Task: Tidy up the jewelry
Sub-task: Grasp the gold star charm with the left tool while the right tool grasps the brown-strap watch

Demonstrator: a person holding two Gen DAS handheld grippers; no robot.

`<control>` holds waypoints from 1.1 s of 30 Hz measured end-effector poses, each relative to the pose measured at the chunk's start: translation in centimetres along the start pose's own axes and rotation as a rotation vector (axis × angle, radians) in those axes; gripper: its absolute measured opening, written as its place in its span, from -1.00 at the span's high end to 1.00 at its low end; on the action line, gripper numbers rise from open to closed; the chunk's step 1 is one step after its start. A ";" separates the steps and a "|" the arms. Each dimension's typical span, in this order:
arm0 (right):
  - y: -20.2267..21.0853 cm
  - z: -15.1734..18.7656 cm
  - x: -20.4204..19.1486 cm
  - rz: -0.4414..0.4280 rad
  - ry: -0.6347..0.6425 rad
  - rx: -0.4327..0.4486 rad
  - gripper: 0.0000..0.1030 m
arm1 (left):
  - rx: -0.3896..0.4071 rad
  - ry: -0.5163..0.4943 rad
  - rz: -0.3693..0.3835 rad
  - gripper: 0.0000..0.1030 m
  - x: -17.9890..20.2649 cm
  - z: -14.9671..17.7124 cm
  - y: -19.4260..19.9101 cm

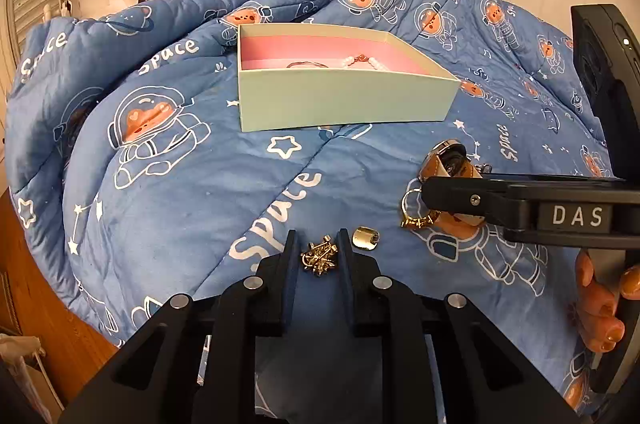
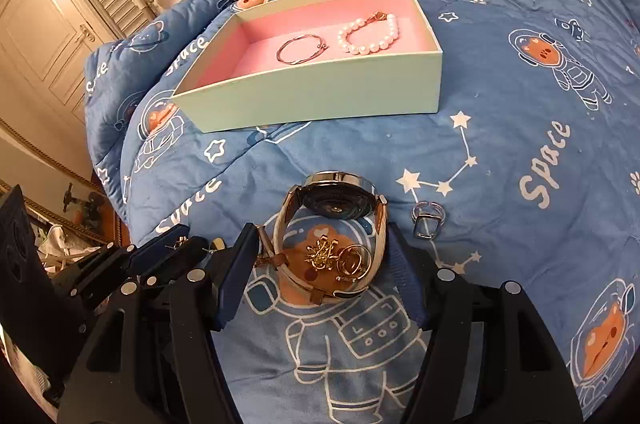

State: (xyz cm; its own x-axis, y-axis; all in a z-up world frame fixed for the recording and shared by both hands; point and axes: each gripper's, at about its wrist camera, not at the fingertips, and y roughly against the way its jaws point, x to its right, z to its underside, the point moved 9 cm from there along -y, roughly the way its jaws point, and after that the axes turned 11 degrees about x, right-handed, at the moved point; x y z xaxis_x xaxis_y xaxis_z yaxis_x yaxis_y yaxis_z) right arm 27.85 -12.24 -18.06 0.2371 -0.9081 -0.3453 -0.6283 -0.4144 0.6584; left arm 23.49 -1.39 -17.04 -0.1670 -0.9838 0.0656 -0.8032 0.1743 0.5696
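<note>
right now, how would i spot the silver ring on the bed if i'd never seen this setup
Start at the pale green box with the pink lining on the blue space-print quilt. Come toward the camera to the wristwatch lying between the fingers of the right hand-held gripper. The silver ring lies just right of the watch, near a white star constellation print; it alone is silver with an open square front, while the small pieces nearby are gold.

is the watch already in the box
No, the watch lies on the blue quilt between the right gripper fingers, while the box holds only a bangle and a pearl bracelet.
</note>
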 end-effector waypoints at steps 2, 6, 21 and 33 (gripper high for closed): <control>-0.2 -0.1 0.0 0.005 -0.018 0.002 -0.26 | 0.001 0.000 0.000 0.66 0.0 0.0 0.0; -0.5 -0.5 0.3 0.006 -0.076 0.001 -0.27 | 0.004 0.001 -0.002 0.66 0.0 0.0 0.0; 0.9 -1.0 0.1 -0.018 0.013 0.054 0.04 | 0.015 0.040 0.016 0.67 0.0 -0.4 0.7; 5.3 -2.9 -2.1 -0.156 0.123 0.113 0.04 | 0.053 0.064 0.056 0.67 0.3 -2.8 2.8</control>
State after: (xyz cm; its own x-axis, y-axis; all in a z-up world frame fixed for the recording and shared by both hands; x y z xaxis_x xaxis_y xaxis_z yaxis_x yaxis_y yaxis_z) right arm 26.19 -12.75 -11.91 0.4220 -0.8370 -0.3483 -0.6543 -0.5471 0.5221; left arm 22.81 -1.35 -13.12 -0.1770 -0.9728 0.1492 -0.8231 0.2294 0.5195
